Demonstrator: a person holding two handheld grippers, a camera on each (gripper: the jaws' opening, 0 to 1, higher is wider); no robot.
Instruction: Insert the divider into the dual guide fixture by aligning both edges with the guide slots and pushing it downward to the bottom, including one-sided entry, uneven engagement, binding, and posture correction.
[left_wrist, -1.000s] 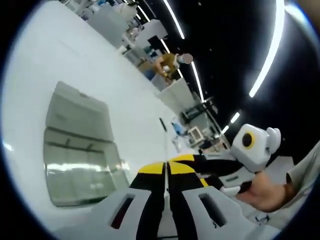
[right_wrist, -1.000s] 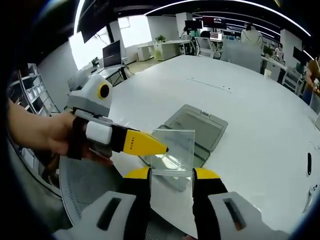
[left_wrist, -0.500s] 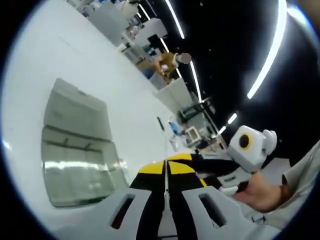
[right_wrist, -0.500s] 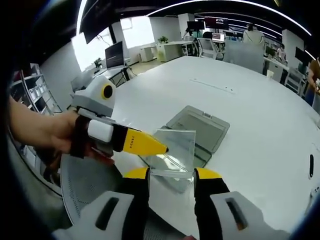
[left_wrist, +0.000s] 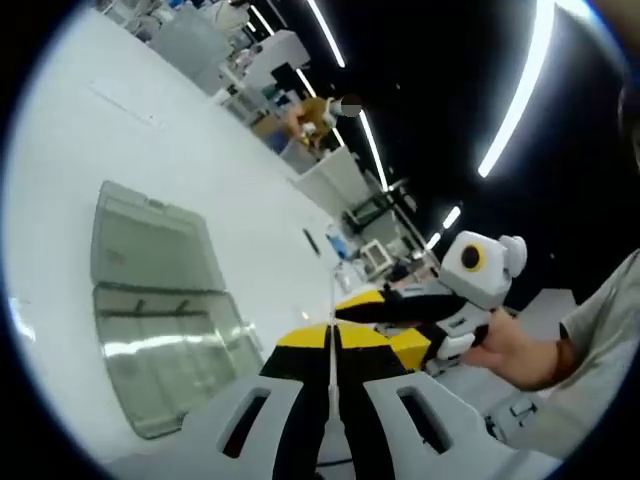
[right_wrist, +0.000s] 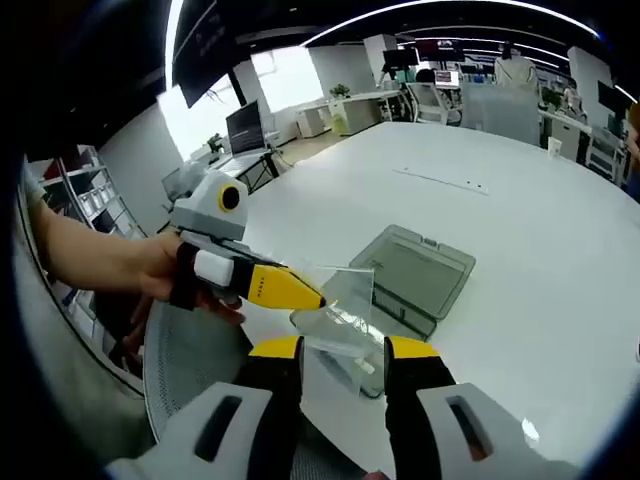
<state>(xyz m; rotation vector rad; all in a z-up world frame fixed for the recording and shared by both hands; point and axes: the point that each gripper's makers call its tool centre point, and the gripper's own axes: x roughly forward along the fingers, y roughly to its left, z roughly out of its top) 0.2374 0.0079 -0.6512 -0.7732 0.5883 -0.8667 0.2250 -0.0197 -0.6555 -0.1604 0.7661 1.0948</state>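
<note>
In the left gripper view, the left gripper (left_wrist: 331, 338) is clenched on the clear divider (left_wrist: 331, 352), seen edge-on between its jaws; the open fixture (left_wrist: 150, 300) lies left on the white table (left_wrist: 90, 140). In the right gripper view, the right gripper (right_wrist: 341, 348) stands released beneath the divider's pane, above the table's near edge.

Large white table (right_wrist: 520, 230) with a smooth matte top carries everything. Clear plastic hinged case (right_wrist: 405, 285) lies open flat on it, just ahead of the right claw's tips; in the left gripper view the same case (left_wrist: 160, 300) sits left of the closed jaws. Small dark flat object (left_wrist: 311, 240) lies on the table farther out, beyond the tips.
</note>
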